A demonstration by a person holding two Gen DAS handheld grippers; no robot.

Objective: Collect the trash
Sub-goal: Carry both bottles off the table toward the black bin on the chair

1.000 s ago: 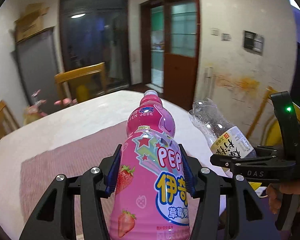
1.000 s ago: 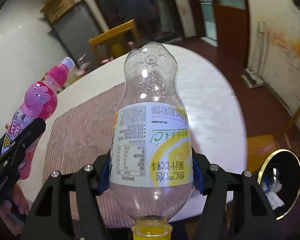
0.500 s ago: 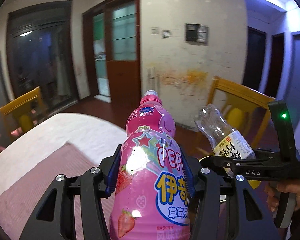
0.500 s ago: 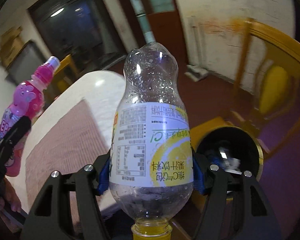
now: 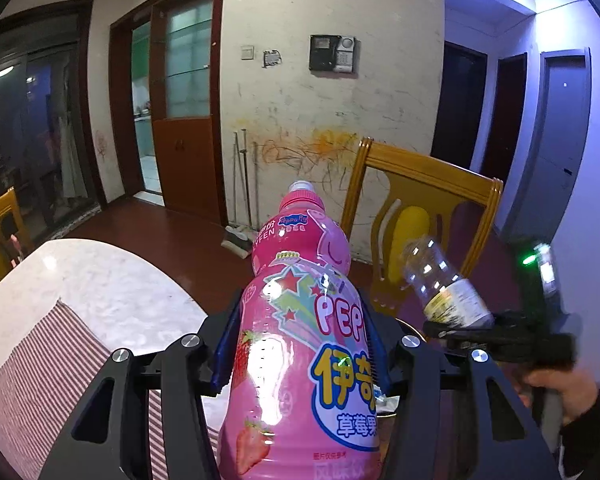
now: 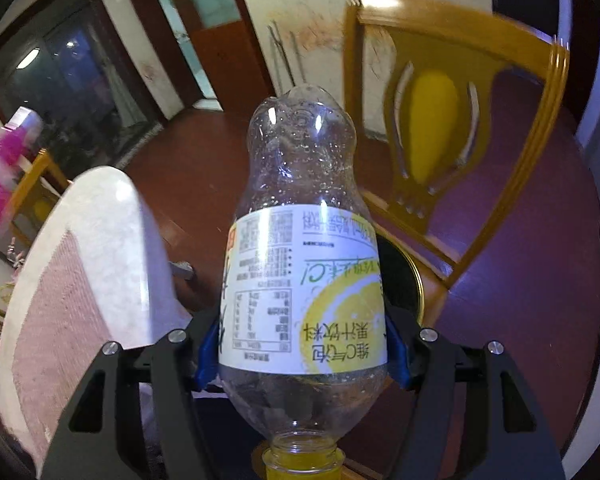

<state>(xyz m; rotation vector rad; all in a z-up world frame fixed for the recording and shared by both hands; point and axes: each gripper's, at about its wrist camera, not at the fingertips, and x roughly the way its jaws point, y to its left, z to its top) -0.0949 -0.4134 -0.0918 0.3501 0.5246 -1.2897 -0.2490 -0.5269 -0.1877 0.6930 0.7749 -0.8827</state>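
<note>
Bottles clamped: pink bottle (image 5: 300, 344) in left gripper (image 5: 300, 344) jaws, clear bottle (image 6: 304, 264) inverted in right gripper (image 6: 302, 340) jaws, off the tabletop (image 6: 112, 232). Centre each over black bin (image 6: 404, 284) before releasing.

Cream wall (image 5: 332, 120) scribbled in orange crayon, intercom panel (image 5: 333, 53) mounted high. Red-brown door (image 5: 182, 120) with frosted glass panes. Dark red floor (image 5: 160, 224). Yellow wooden chair (image 5: 424, 208). Round marble surface (image 5: 100, 280) carries striped placemat (image 5: 40, 376).
</note>
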